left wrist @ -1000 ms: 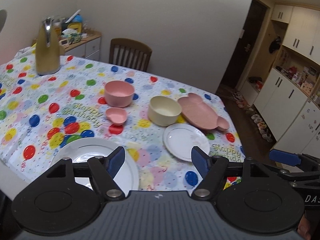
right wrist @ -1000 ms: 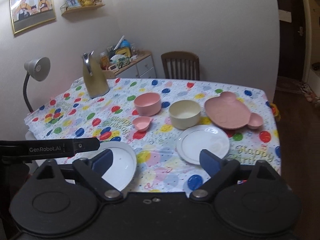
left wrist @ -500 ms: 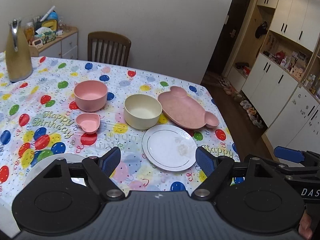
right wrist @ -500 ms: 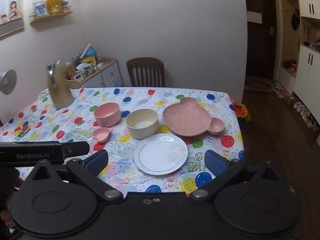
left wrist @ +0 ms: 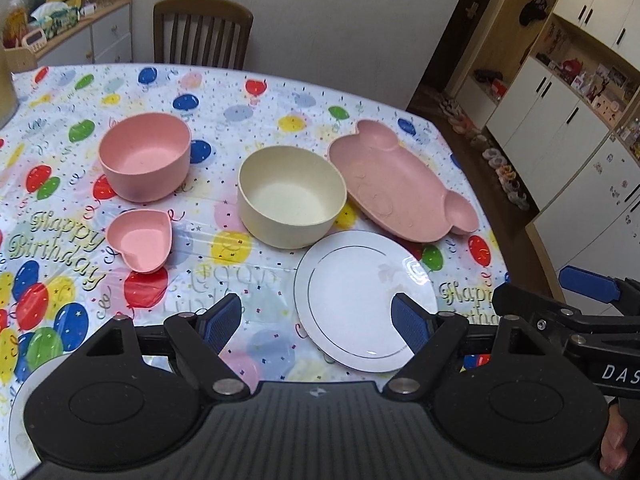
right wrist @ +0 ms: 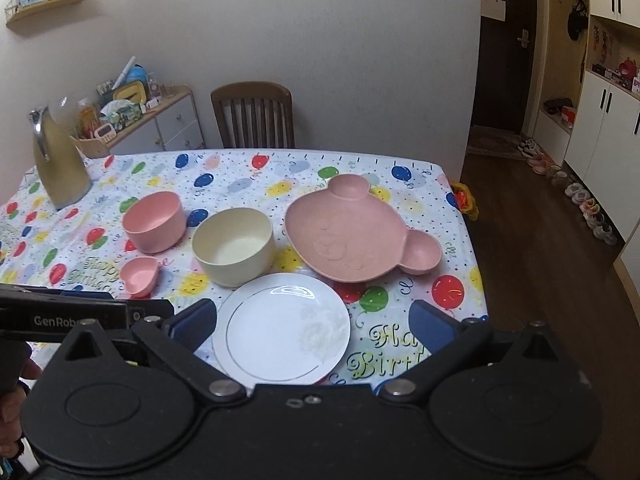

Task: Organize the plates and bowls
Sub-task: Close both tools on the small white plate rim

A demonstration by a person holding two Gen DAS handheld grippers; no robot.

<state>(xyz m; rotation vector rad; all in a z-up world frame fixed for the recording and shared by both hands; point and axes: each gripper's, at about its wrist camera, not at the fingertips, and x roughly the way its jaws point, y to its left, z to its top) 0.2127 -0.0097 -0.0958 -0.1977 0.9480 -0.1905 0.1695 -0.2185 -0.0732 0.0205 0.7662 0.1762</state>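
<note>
On the balloon tablecloth stand a pink bowl (left wrist: 144, 156) (right wrist: 154, 220), a cream bowl (left wrist: 292, 196) (right wrist: 234, 244), a small pink heart dish (left wrist: 140, 240) (right wrist: 140, 274) and a pink bear-shaped plate (left wrist: 396, 188) (right wrist: 352, 232). A white plate (left wrist: 360, 300) (right wrist: 282, 328) lies nearest, close to the front edge. My left gripper (left wrist: 316, 320) hangs open above the plate's left rim and holds nothing. My right gripper (right wrist: 312, 322) is open and empty over the same plate. A second white plate (left wrist: 18, 412) peeks out at the lower left, mostly hidden.
A wooden chair (left wrist: 202, 32) (right wrist: 252, 116) stands behind the table. A gold jug (right wrist: 60, 164) sits at the far left corner. The table's right edge (right wrist: 476, 264) drops to a wood floor with white cupboards (left wrist: 560, 128) and shoes.
Both grippers have swung right and dropped toward the smaller white plate. The larger white plate has slid almost out of view at the left. The left jaws stand slightly wider.
</note>
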